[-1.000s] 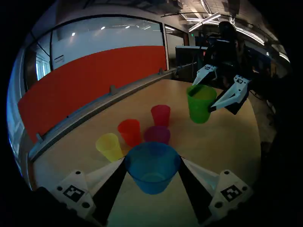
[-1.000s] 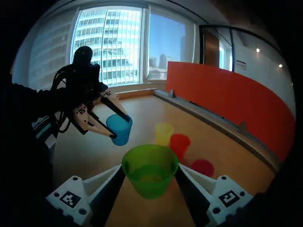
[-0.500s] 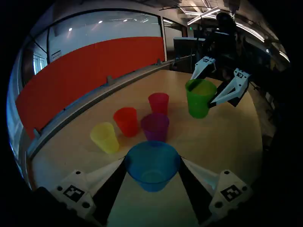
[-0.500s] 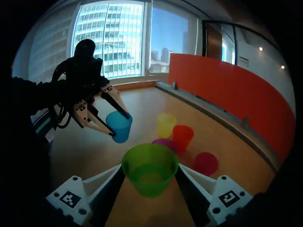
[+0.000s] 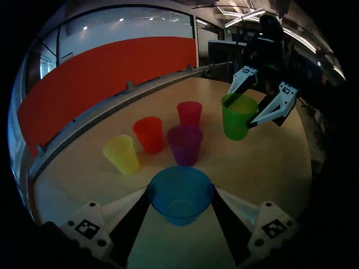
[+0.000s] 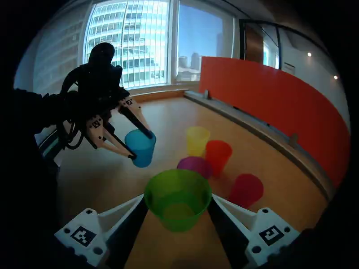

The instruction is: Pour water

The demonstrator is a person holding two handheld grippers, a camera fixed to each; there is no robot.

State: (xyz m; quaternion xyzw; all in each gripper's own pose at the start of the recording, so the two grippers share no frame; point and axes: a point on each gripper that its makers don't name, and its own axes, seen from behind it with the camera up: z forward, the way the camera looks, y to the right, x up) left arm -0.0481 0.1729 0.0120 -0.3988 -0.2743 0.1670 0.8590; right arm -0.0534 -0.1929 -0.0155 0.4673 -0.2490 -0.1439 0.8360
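left gripper view: marker-tagged fingers (image 5: pixel 121 208) of left gripper (image 5: pixel 180 188) clasp blue cup (image 5: pixel 180 204), those of right gripper (image 5: pixel 239 110) clasp green cup (image 5: pixel 235 123).

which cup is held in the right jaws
The green cup, gripped by the right gripper. The blue cup is in the left gripper; the purple cup, red cup, yellow cup and pink cup stand on the table.

Wooden table (image 5: pixel 269 161) with upright yellow cup (image 5: pixel 120 154), red cup (image 5: pixel 149 134), purple cup (image 5: pixel 185 144) and pink cup (image 5: pixel 189 113) clustered
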